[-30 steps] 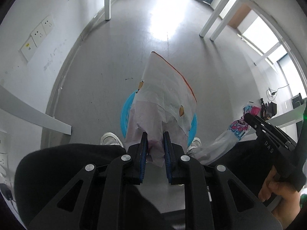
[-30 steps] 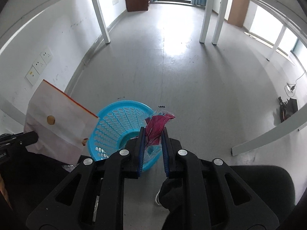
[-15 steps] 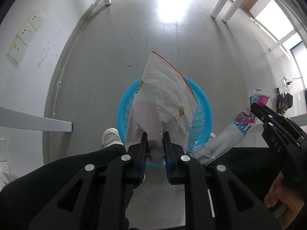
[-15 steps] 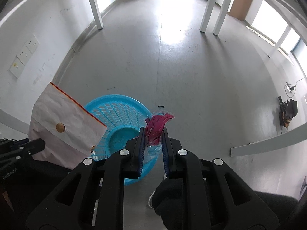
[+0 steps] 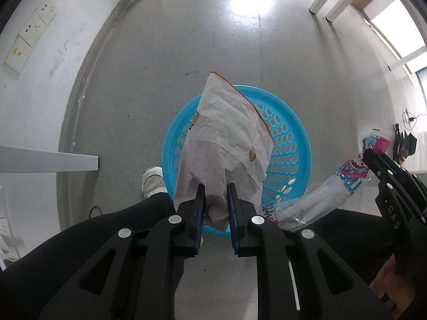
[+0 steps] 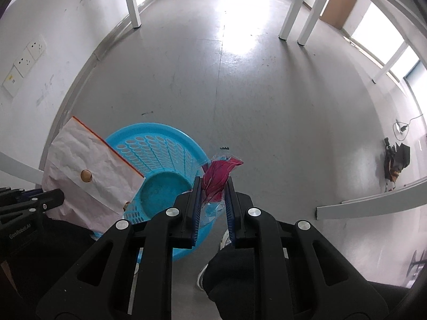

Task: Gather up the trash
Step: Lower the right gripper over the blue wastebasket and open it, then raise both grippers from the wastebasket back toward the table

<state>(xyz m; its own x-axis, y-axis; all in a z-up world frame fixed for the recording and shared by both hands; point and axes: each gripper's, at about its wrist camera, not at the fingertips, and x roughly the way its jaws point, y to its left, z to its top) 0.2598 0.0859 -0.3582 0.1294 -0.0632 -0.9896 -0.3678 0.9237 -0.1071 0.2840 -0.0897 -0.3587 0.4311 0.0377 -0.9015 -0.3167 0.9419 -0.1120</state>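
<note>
My left tongs [image 5: 215, 200] pinch a crumpled white paper bag [image 5: 226, 138] hanging over the blue basket [image 5: 291, 144] on the floor, hiding its centre. At three o'clock, my right tongs [image 6: 212, 197] clamp a clear wrapper with a magenta end [image 6: 217, 176]; its print is unreadable.
</note>
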